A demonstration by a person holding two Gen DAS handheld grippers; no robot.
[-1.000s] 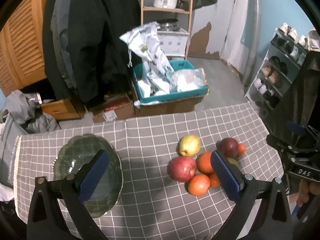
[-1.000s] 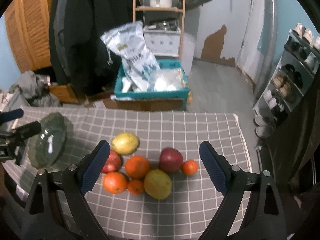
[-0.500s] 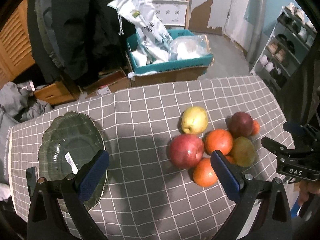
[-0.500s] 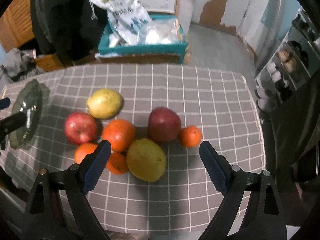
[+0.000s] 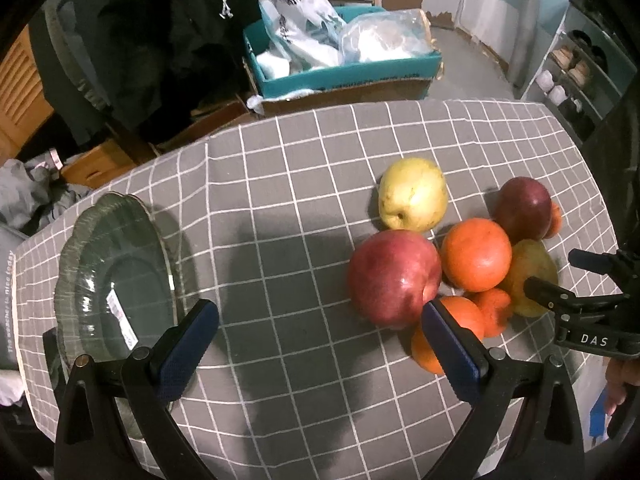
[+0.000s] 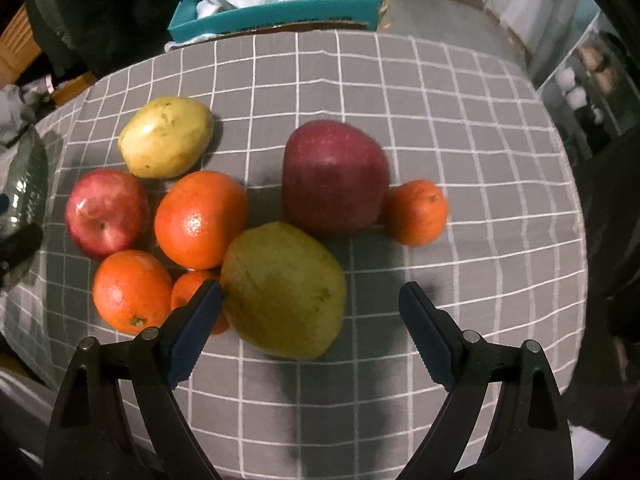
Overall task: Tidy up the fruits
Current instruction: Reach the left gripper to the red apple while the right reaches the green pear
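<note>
A cluster of fruit lies on a grey checked tablecloth (image 5: 288,216). In the left wrist view: a red apple (image 5: 394,278), a yellow pear (image 5: 414,194), a large orange (image 5: 476,254), a dark red apple (image 5: 524,208) and a green glass bowl (image 5: 116,284) at left. My left gripper (image 5: 320,340) is open, low over the cloth between bowl and red apple. My right gripper (image 6: 310,328) is open just in front of a greenish pear (image 6: 284,290); its left fingertip is next to a small orange (image 6: 192,292). The dark apple (image 6: 334,174) lies behind.
Beyond the table's far edge stands a teal box (image 5: 344,68) with plastic bags, dark coats hang at left, and a shoe rack (image 5: 580,76) is at right. The right gripper shows at the right edge of the left wrist view (image 5: 560,280).
Both grippers have moved down and closer to the table. The fruit looms larger in both views. No fruit has moved.
</note>
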